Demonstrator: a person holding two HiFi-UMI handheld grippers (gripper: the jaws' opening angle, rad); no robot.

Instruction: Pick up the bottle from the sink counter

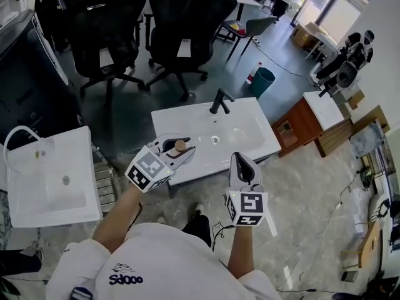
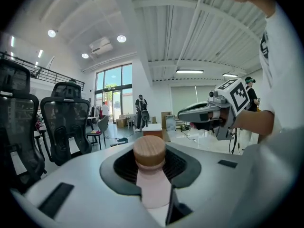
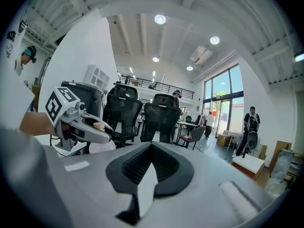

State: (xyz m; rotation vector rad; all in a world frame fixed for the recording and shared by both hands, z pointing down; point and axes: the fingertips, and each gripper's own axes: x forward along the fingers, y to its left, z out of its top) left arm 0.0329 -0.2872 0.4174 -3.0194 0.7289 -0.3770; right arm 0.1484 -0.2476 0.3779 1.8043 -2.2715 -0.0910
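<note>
**One bottle in the grip, off the counter**

Head view: the left gripper (image 1: 179, 149) is clenched on the bottle (image 1: 180, 145); only its round wooden cap shows between the jaws. The gripper hangs over the near left corner of the white sink counter (image 1: 250, 136), near the person and well to the near left of the black faucet (image 1: 220, 100). The right gripper (image 1: 244, 167) is to the right, past the counter's near edge, with its jaws drawn together on nothing. From straight above I cannot tell how high the bottle is above the counter.

Left gripper view: the pale pink bottle lies along the jaws with its wooden cap (image 2: 149, 151) pointing away, and the dark pads press on its neck from both sides. Beyond it are office chairs (image 2: 64, 122) and an open hall, with no counter in sight. I judge the pick-up done, or nearly so. At most, what is left is to carry the bottle clear. The bottle's lower body is cut off at the bottom edge, so its base and any label are hidden.

Right gripper view: the pads meet at their far tips, leaving only a thin pale slit behind them, and nothing is between them. Far to the left, the other gripper shows with a bit of the cap. The bottle's body is hidden inside it.
</note>
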